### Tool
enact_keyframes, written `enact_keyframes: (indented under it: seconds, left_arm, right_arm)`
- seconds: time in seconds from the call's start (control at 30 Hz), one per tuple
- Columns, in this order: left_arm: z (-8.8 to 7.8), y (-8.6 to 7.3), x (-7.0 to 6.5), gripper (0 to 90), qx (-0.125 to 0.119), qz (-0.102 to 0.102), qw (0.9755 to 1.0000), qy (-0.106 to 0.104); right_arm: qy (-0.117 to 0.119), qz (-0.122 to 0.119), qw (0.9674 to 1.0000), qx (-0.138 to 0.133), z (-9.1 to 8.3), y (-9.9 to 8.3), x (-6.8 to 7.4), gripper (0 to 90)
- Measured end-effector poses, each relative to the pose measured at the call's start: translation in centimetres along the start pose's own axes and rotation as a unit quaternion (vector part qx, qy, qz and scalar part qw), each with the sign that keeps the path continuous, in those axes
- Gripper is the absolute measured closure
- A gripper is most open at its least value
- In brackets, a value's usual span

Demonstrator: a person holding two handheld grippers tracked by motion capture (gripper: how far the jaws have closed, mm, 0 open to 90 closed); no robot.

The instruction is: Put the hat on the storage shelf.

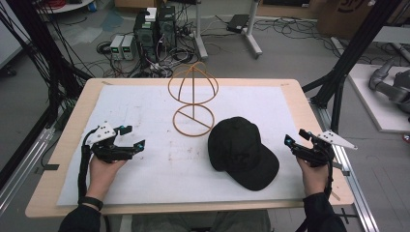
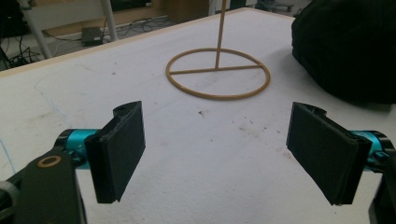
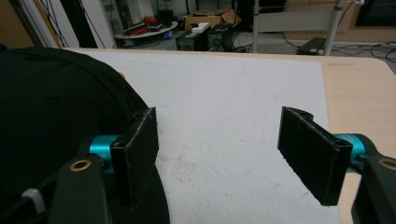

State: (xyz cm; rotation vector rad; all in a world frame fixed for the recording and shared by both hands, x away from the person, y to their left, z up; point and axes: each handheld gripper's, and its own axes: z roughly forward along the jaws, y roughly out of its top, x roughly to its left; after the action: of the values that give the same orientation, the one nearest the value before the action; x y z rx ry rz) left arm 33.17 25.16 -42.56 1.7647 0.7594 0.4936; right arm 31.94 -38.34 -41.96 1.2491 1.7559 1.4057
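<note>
I am just starting: both my left tool [image 1: 138, 137] and right tool [image 1: 294, 137] are wide open and hold nothing, the black cap [image 1: 241, 151] lies near the table's right front corner, and next I must grab it for the wire stand [image 1: 193, 99].

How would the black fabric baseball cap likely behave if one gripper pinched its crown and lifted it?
The black fabric baseball cap looks soft, so its crown would probably crumple between the pads. Its brim seems stiffer and would likely hang down. Resting flat on the white mat, it should not roll.
</note>
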Motion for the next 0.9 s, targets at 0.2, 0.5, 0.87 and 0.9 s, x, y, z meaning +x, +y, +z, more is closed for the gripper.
enact_keyframes:
  seconds: [0.2, 0.5, 0.87, 0.9]
  left_arm:
    - [0.2, 0.2, -0.4, 19.5, -0.001, 0.000, 0.9999, -0.013]
    - [2.3, 1.5, -3.2, 19.7, -0.008, -0.001, 0.9974, -0.072]
    - [5.8, 3.1, -7.2, 19.1, -0.011, 0.003, 0.9899, -0.141]
    - [5.8, 3.1, -7.2, 19.0, -0.011, 0.003, 0.9899, -0.141]
  right_arm:
    - [-0.005, 0.004, 1.0000, 0.002, 0.1, -0.1, -0.1, 28.9]
    - [-0.008, 0.003, 0.9999, 0.006, 0.1, -0.1, 0.0, 28.9]
    - [-0.014, 0.003, 0.9999, 0.005, 0.1, -0.1, 0.0, 28.9]
    - [-0.014, 0.003, 0.9999, 0.005, 0.1, -0.1, 0.0, 28.9]
